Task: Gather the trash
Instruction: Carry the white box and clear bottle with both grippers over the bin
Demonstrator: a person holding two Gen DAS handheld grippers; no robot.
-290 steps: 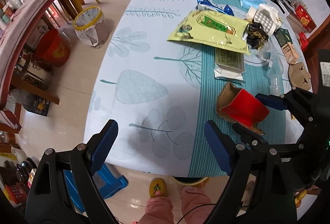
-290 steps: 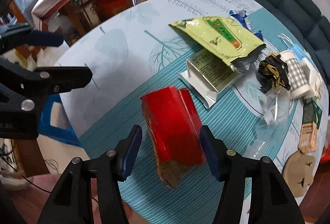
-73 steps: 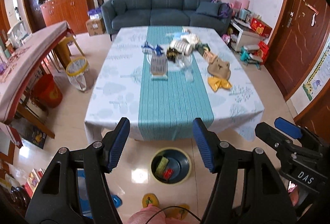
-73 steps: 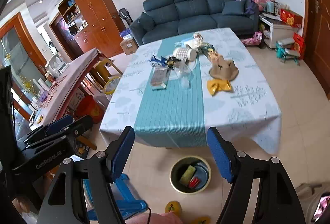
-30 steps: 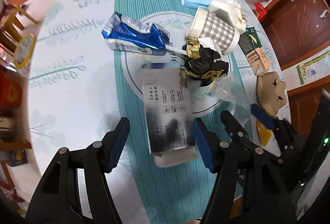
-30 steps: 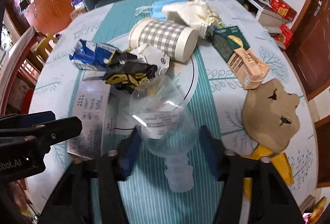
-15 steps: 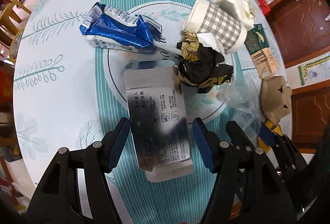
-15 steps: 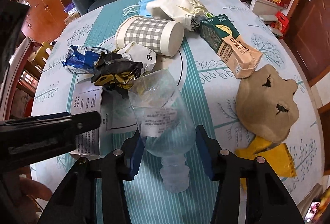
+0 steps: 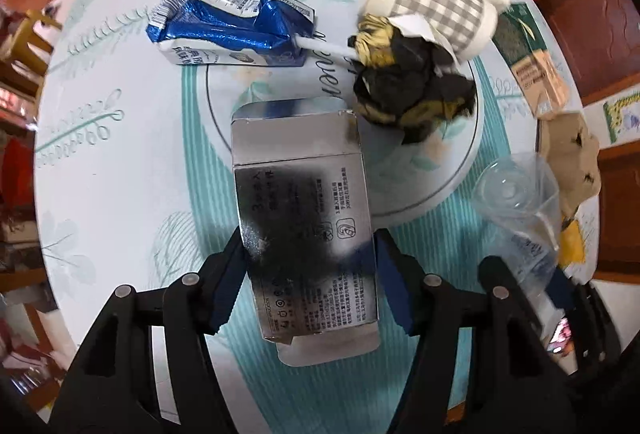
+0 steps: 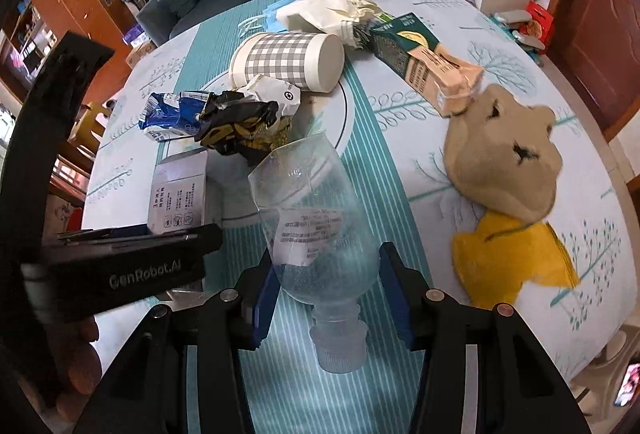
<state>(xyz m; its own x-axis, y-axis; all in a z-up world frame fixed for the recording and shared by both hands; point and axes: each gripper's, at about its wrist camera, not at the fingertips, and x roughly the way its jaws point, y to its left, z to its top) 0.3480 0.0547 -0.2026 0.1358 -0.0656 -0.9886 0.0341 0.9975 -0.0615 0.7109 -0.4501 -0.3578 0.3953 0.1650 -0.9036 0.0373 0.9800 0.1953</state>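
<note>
"GenRobot.AI" is printed in pale letters on the black body of the left gripper (image 10: 120,238). Print on the silver box (image 9: 304,234) and the clear bottle's label (image 10: 308,230) is too small to read.

Glossy silver card box (image 9: 304,234), clear plastic bottle (image 10: 312,226), shiny blue foil carton (image 9: 228,30)

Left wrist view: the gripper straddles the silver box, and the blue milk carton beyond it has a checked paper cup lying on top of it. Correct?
Not quite. The left gripper does straddle the silver box, but the checked paper cup lies apart from the blue milk carton, off to its right, as the left wrist view shows.
</note>
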